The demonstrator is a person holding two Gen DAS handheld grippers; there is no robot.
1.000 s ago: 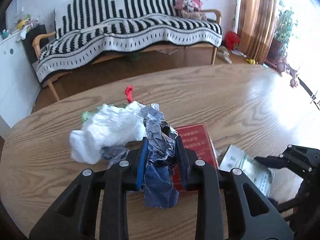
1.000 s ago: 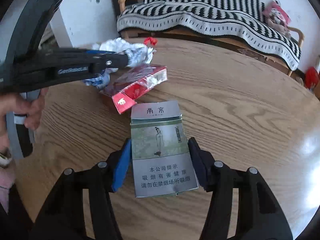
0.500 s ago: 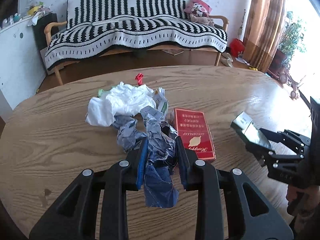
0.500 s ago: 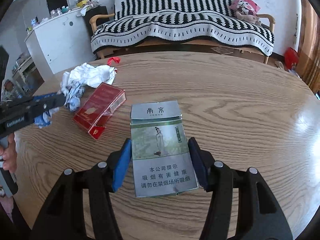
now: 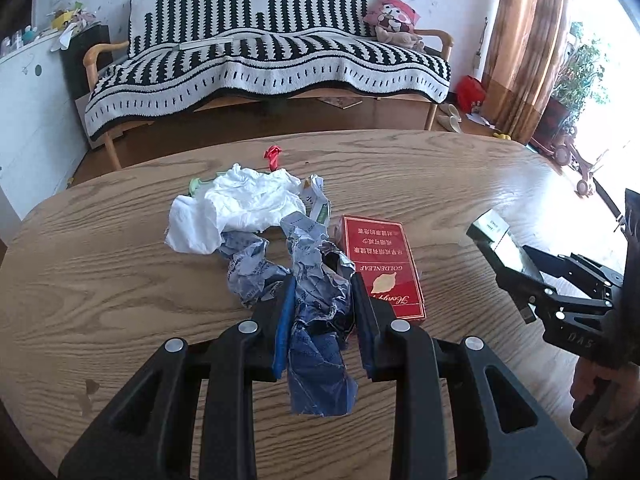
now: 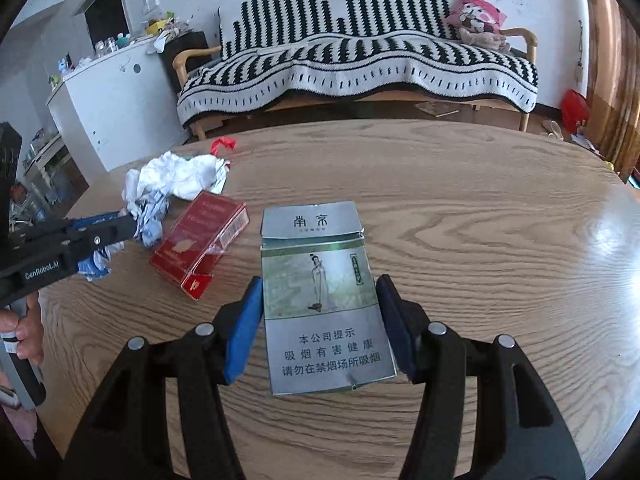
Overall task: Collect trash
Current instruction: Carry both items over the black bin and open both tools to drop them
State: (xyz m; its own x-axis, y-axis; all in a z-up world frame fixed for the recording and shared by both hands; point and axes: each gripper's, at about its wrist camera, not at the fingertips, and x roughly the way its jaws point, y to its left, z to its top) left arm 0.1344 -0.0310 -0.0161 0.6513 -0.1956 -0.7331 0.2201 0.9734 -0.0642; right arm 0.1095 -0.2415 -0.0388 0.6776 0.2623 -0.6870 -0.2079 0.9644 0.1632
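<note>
You see a wooden table (image 5: pixel 120 280) with strong grain and a glossy finish that shines near the window. The blue wrapper (image 5: pixel 320 344) looks like thin crinkled foil or plastic film. The white tissue (image 5: pixel 248 204) is soft, matt, wrinkled paper. The red pack (image 5: pixel 380 264) is smooth cardboard under shiny film. The grey pack (image 6: pixel 324 300) is smooth card with a slight sheen. Your grippers are matt black plastic with metal screws.

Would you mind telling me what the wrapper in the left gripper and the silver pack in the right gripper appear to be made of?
Crumpled wrapper: likely thin foil-backed film, given sharp creases and silvery glints on printed blue. Silver cigarette pack: seemingly glossy printed cardboard, with flat faces, a folded lid and a faint metallic sheen.
</note>
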